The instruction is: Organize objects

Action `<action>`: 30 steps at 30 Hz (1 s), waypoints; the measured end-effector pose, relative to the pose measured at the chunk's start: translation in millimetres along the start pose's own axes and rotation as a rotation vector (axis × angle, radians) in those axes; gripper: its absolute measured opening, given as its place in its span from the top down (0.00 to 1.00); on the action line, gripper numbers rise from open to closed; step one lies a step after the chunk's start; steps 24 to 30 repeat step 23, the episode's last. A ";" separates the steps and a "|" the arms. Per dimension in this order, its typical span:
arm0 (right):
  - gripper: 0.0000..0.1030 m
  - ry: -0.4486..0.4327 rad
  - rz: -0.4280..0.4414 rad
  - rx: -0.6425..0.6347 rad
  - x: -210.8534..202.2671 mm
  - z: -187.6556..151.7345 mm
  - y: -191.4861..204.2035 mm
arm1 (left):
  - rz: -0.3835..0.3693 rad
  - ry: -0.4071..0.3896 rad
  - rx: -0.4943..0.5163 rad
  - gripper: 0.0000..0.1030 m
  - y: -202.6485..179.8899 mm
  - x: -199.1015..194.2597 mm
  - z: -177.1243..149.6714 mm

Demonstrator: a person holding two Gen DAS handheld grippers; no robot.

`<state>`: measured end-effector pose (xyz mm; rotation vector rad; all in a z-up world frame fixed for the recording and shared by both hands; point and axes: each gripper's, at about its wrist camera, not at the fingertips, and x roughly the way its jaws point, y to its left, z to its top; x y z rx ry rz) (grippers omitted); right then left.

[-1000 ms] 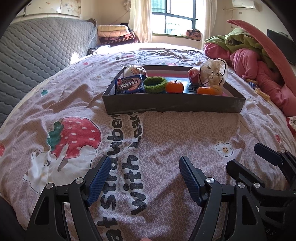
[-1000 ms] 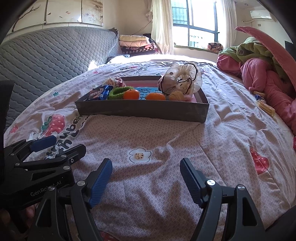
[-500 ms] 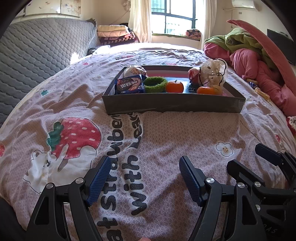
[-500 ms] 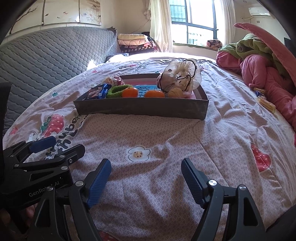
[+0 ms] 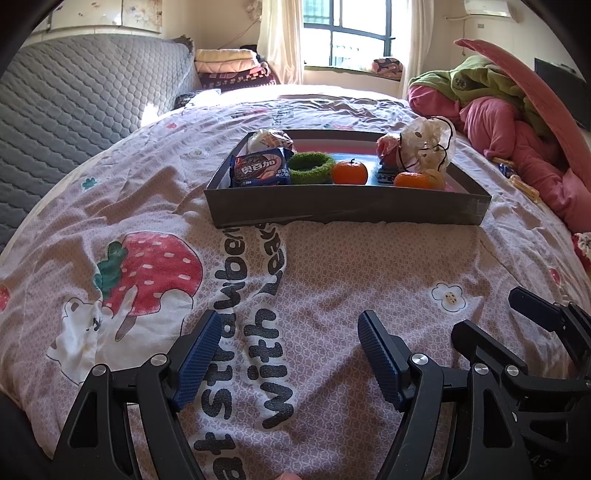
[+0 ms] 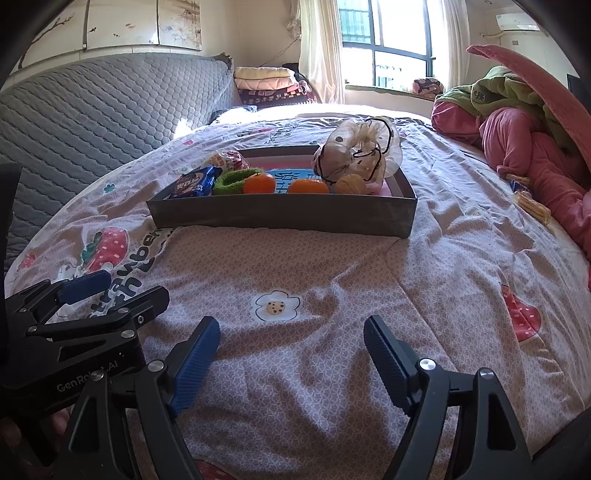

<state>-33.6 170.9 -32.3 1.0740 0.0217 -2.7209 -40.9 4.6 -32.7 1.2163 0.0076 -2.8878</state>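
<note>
A dark grey tray (image 5: 347,208) sits on the bed ahead; it also shows in the right wrist view (image 6: 280,218). It holds a blue cookie packet (image 5: 258,170), a green ring (image 5: 310,168), two oranges (image 5: 349,172) (image 5: 413,180), a wrapped snack (image 5: 267,138) and a crumpled clear bag (image 5: 424,142). My left gripper (image 5: 288,354) is open and empty, low over the bedspread, well short of the tray. My right gripper (image 6: 291,360) is open and empty, beside it to the right.
A strawberry-print bedspread (image 5: 147,273) covers the bed. A grey quilted headboard (image 5: 74,96) stands at the left. Pink and green bedding (image 5: 517,122) is piled at the right. Small snack packets (image 6: 532,205) lie by it. A window (image 5: 354,33) is at the back.
The right gripper's view has crept slightly nearer the tray. The left gripper has not visibly moved. Both stay open.
</note>
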 end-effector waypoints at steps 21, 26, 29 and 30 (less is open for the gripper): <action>0.22 0.001 -0.001 -0.001 0.2 -0.1 0.4 | 0.017 -0.004 0.012 0.25 -0.8 0.3 -0.4; 0.22 0.003 0.000 0.000 0.4 0.0 0.4 | 0.013 -0.006 0.013 0.25 -1.4 -0.4 -0.4; 0.22 0.003 0.000 0.000 0.4 0.0 0.4 | 0.013 -0.006 0.013 0.25 -1.4 -0.4 -0.4; 0.22 0.003 0.000 0.000 0.4 0.0 0.4 | 0.013 -0.006 0.013 0.25 -1.4 -0.4 -0.4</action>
